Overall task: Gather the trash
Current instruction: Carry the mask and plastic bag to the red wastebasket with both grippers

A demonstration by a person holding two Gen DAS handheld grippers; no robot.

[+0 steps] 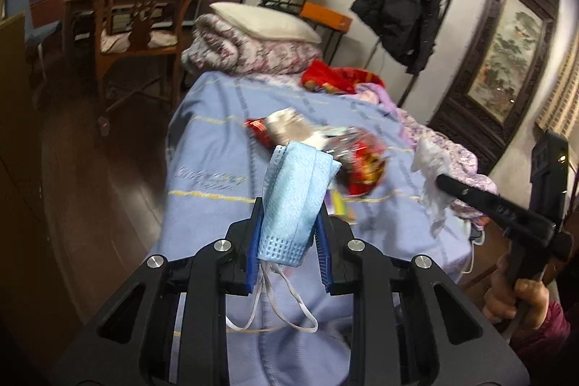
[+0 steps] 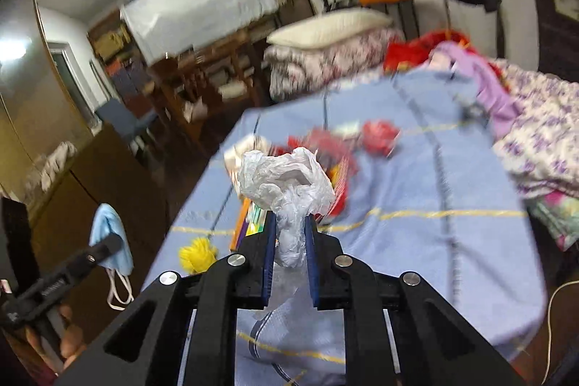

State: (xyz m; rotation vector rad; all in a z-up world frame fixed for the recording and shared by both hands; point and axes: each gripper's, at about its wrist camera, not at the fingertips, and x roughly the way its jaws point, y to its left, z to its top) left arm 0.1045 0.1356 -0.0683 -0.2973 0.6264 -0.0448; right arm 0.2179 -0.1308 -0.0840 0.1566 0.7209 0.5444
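The left gripper (image 1: pixel 289 223) has its blue pads pinched on a pale blue face mask (image 1: pixel 295 194), folded and crumpled, with a perforated edge at the bottom and white ear loops dangling below the jaws, held above the near end of the bed (image 1: pixel 217 176). The right gripper (image 2: pixel 291 234) is clamped on a wad of thin white plastic (image 2: pixel 289 190), wrinkled and translucent, bunched tight between the pads and flaring out above them, also held over the bed's near end. Beyond both, near the middle of the bed's light blue blanket, lies a blurred heap of red wrappers (image 1: pixel 362 165) with a silvery packet (image 1: pixel 289 127) across them. Farther up the bed sit a folded floral quilt (image 1: pixel 253 53) with a cream pillow (image 1: pixel 264 20) on top. The left wrist view alone shows a wooden chair (image 1: pixel 137 24) off the bed's left side, a black coat (image 1: pixel 401 13) hanging on the wall past the bed's far corner, and a dark-framed painting (image 1: pixel 506 49) to its right, plus a hand (image 1: pixel 514 299) gripping the right tool's handle. Only the right wrist view shows a yellow pompom-like ball (image 2: pixel 197 255) at the bed's near left edge, bright striped packets (image 2: pixel 249 223) beside it, and a purple-patterned cover (image 2: pixel 542 140) heaped on the bed's right side.
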